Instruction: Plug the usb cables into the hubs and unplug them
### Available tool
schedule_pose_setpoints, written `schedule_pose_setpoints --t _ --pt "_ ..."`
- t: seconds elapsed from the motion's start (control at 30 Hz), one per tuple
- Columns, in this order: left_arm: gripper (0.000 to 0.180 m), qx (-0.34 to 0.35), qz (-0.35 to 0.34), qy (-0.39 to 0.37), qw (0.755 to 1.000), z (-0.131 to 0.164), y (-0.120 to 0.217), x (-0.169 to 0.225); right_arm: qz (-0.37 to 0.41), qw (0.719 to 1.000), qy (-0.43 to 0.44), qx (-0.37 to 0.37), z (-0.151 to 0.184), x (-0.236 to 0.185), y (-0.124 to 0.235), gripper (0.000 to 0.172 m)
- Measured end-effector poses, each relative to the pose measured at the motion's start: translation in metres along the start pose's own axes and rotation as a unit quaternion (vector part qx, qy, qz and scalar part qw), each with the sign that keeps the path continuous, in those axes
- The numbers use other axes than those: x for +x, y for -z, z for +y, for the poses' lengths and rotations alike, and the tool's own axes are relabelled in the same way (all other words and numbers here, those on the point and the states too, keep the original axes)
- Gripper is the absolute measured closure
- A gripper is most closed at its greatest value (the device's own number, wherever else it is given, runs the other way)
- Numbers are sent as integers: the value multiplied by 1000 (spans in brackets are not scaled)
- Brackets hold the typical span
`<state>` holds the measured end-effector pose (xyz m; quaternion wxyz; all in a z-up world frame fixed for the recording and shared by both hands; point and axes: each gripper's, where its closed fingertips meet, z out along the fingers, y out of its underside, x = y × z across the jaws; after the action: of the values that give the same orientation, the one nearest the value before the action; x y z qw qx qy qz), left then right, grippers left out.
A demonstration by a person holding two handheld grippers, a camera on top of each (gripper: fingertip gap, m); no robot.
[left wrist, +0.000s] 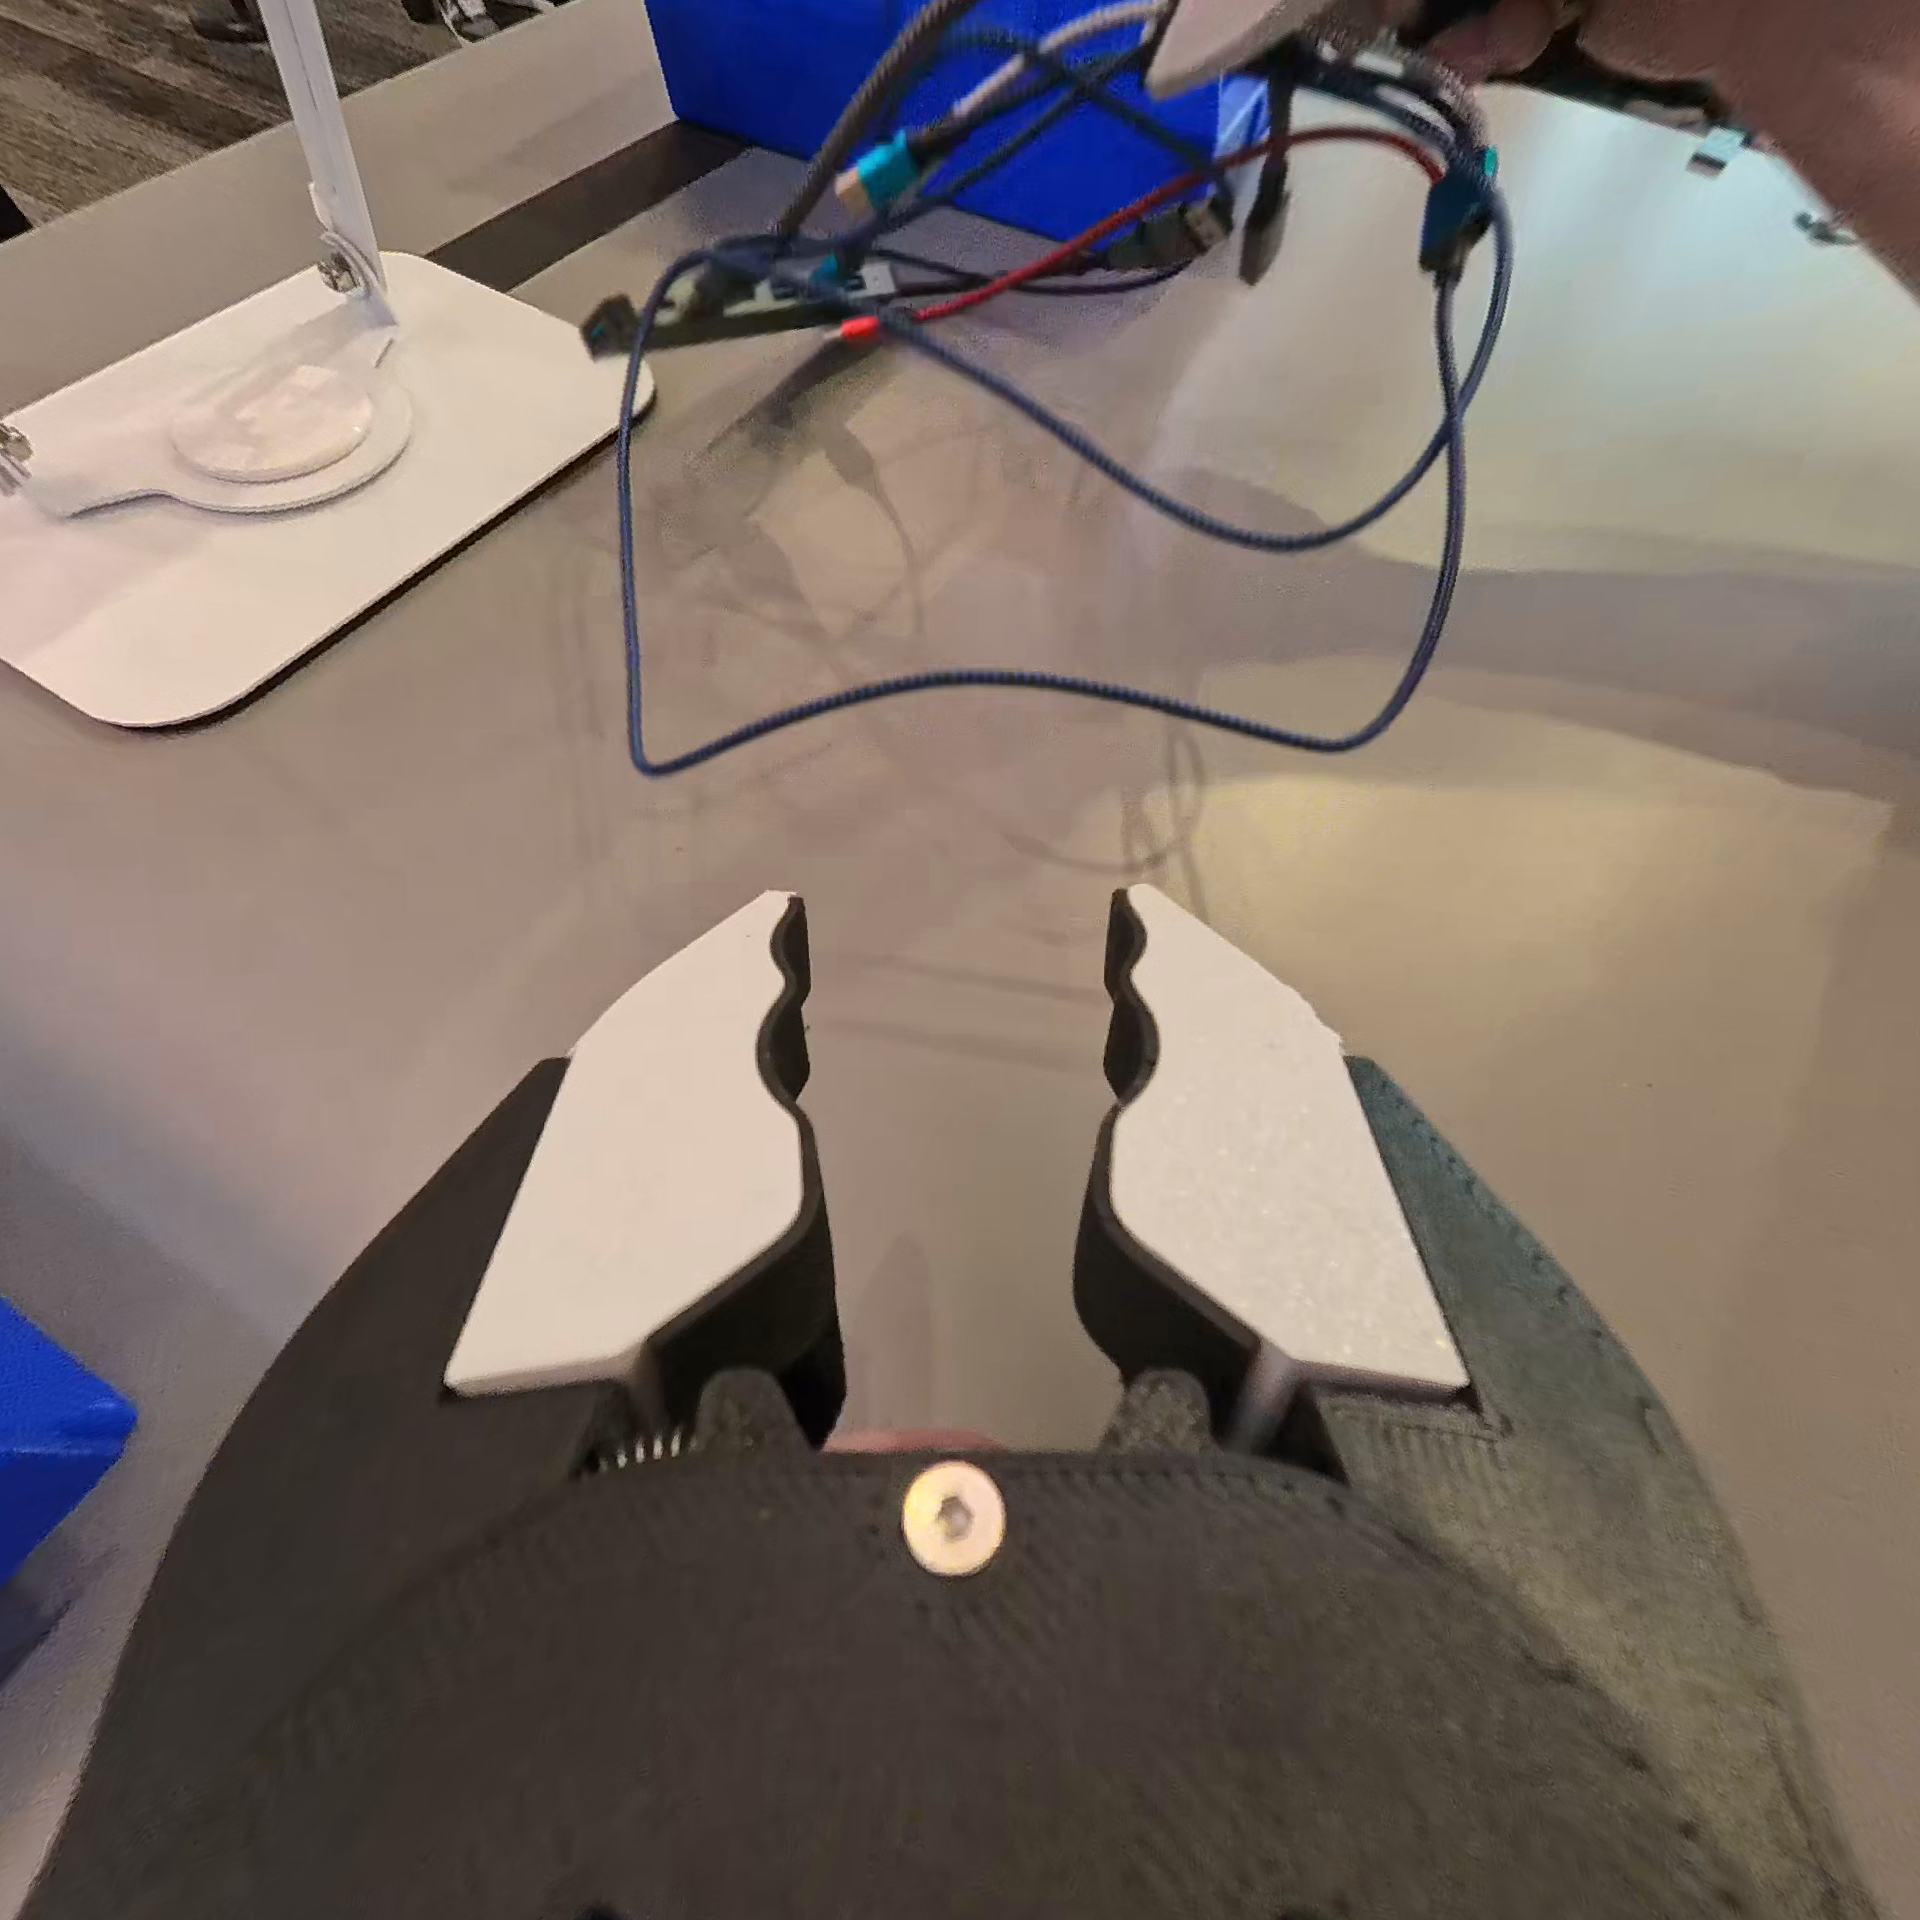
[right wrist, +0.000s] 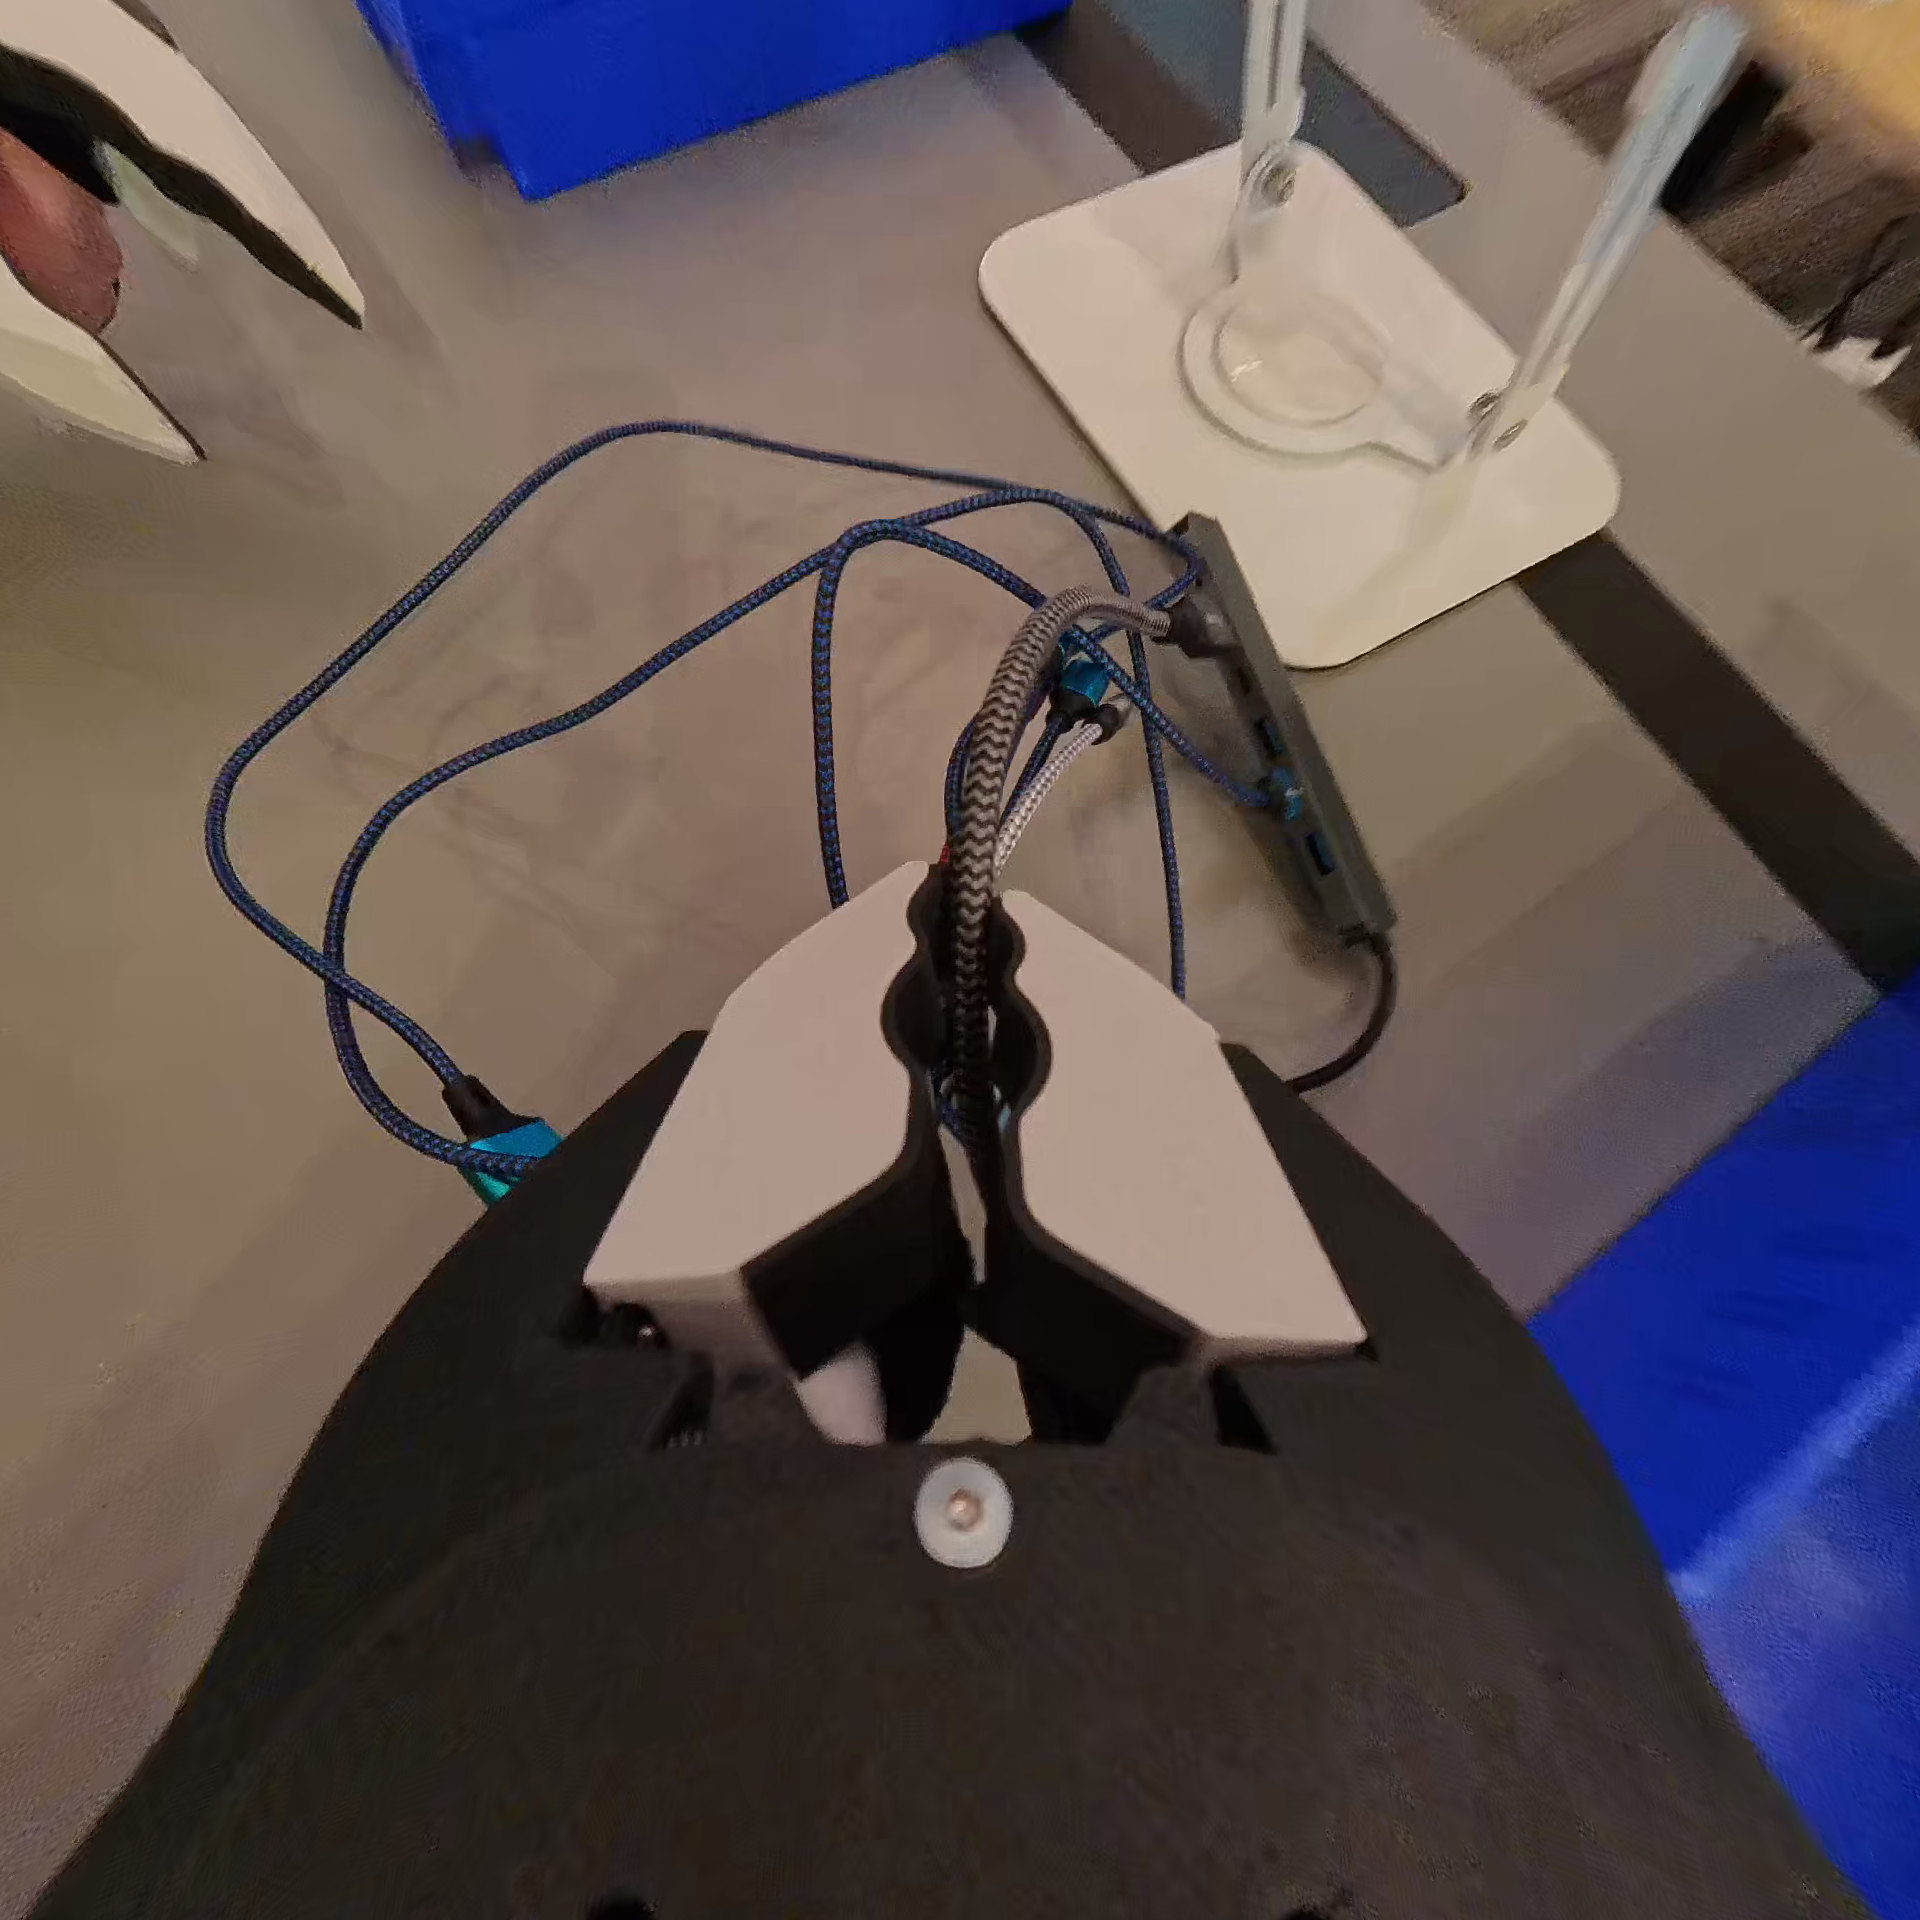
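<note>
Braided cables, a black-and-white one foremost, are pinched as a bundle in the right gripper at frame centre; the grey hub lies on the desk right of centre. The left gripper hangs open and empty. Best to sort out one plug before lining up a port.

You see braided cloth cables, a glossy smooth table, and a matt white stand base at upper right
</note>
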<state>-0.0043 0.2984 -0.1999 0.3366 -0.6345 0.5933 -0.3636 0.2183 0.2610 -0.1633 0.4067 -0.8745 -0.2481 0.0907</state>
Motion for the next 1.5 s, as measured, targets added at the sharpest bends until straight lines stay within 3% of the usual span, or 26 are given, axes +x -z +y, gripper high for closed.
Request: schedule_pose_setpoints --t 0.23,0.47,0.6,0.7,0.9,1.13,1.33,1.5 --pt "125 4 -6 1 1000 -1 1 -3 21 997 6 69 -44 20 54 168" --pt "125 -1 -9 1 1000 3 0 -5 53 991 5 123 -94 59 135 167" --pt "124 -6 -10 3 1000 7 -1 -7 78 989 0 122 -114 101 178 168" --pt "124 -11 -10 4 1000 10 -2 -8 60 994 -15 87 -112 136 191 168" --pt "124 -26 -6 12 1000 19 -10 -10 -20 997 -72 -12 -75 199 181 167" --pt "123 -48 -3 24 999 31 -22 -14 -111 978 -176 -28 -38 270 144 167" --pt "122 -56 -6 37 998 35 -26 -21 -66 971 -214 -89 9 330 113 167" --pt "122 -66 -6 30 997 35 -31 -22 -12 976 -134 -170 34 352 93 167"
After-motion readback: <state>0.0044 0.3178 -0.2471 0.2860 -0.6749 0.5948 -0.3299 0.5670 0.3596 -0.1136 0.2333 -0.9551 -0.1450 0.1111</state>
